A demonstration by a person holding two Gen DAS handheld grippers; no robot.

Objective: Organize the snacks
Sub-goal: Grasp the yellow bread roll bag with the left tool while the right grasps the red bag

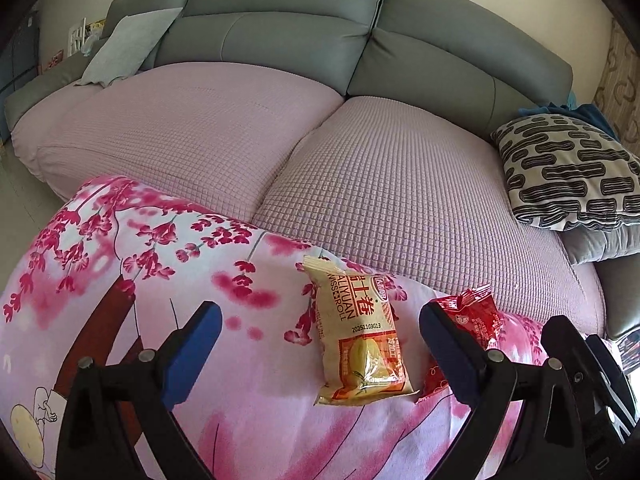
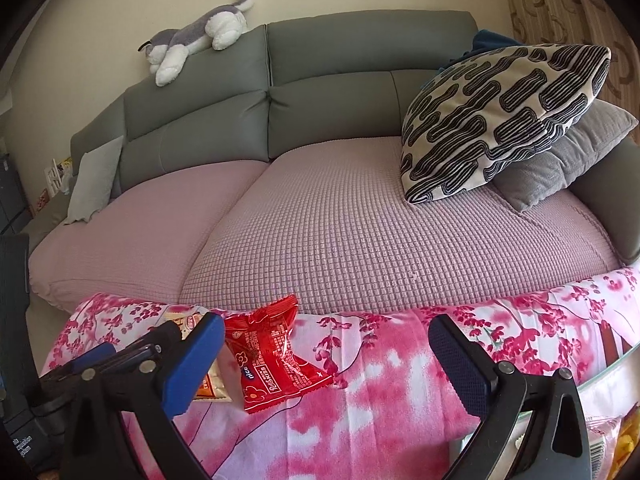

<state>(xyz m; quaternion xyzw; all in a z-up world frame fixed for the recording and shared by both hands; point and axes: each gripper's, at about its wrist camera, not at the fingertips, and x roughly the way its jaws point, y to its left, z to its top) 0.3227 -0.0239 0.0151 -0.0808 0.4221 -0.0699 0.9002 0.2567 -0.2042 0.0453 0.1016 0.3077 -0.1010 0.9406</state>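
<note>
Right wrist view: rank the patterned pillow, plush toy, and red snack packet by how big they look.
1. patterned pillow
2. plush toy
3. red snack packet

The toy and packet look similar, and the packet lies much nearer the camera, so that order is unsure.

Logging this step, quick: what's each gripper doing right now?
Left gripper: open, holding nothing; yellow Swiss roll packet lies between its fingers.
Right gripper: open, empty; red snack packet lies just ahead.
</note>
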